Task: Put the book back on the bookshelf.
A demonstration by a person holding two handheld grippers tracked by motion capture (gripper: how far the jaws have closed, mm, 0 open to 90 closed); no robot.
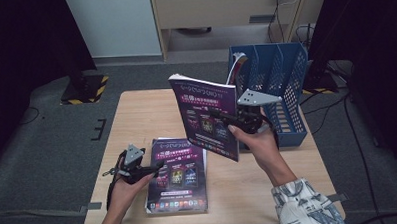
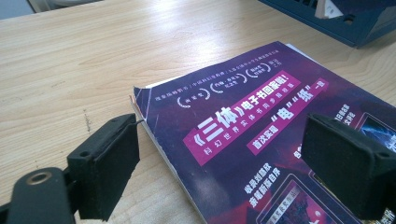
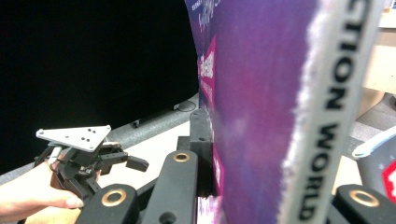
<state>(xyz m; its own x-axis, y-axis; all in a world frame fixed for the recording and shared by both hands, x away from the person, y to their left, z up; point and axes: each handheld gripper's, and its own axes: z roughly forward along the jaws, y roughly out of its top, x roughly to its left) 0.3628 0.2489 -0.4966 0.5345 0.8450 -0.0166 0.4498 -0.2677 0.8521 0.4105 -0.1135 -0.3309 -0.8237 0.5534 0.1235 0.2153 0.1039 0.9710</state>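
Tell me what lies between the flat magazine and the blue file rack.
In the high view, bare table, with the raised magazine in the right gripper above, between flat magazine and file rack.

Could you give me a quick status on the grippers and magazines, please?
Right gripper shut on raised magazine. Left gripper open beside flat magazine. Rack unobstructed.

Each hand carries a black two-jaw tool: the left tool (image 1: 156,167) and the right tool (image 1: 217,113). Both wear a grey three-cornered plate with small holes on top, brass-ringed pivots, square padded jaws and trailing black cables. The right sleeve (image 1: 304,204) is white, dark-patterned cloth.
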